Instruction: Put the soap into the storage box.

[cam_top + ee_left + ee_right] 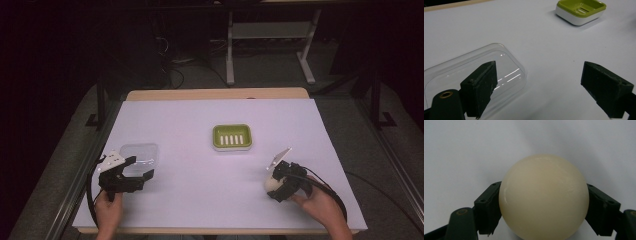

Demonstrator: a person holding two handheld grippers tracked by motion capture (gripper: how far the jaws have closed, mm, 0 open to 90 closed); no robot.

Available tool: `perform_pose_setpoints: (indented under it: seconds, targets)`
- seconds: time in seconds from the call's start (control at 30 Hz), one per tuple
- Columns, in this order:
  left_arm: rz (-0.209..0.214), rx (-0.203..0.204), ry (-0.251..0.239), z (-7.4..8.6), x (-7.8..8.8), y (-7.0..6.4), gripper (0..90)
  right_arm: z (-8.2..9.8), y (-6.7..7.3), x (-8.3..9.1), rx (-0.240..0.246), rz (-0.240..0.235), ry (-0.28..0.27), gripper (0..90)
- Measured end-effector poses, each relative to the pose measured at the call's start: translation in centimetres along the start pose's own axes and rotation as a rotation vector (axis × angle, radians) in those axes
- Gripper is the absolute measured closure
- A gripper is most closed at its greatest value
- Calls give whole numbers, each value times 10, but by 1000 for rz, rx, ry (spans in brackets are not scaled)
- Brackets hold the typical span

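Note:
A cream round soap [544, 197] sits between the jaws of my right gripper [543, 207], which is shut on it; in the high view that soap [271, 184] is at the front right of the table, in my right gripper [278, 186]. A green and white soap dish [232, 137] stands in the middle of the table, and shows at the far right in the left gripper view [581, 10]. A clear plastic lid [140, 155] lies at the front left. My left gripper [134, 172] is open beside it, its left jaw over the lid's [474, 72] near edge, nothing held.
The table carries a white sheet [200, 160] with a wooden edge [215, 94] at the back. Beyond it stand a table frame's legs [230, 50] on a dark floor. Cables trail from both grippers near the front corners.

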State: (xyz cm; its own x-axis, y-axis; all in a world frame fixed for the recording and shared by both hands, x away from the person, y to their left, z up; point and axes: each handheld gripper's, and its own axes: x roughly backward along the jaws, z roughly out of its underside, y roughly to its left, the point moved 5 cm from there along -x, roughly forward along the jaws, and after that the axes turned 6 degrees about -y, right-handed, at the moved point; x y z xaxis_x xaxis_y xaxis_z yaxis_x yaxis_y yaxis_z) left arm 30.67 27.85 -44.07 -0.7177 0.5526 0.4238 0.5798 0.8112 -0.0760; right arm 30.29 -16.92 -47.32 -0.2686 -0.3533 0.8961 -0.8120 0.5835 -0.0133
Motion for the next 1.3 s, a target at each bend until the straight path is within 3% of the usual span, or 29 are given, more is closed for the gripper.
perform_pose_setpoints:
  seconds: [0.33,0.67,1.3]
  targets:
    - [-4,4,-11,0,1,1,129,0,0,1,-6,-12,-1,234]
    - [-11,16,-20,0,3,4,129,-10,0,16,-14,-35,-59,234]
    - [-8,11,-9,2,2,3,129,-36,-17,25,-42,-70,-102,234]
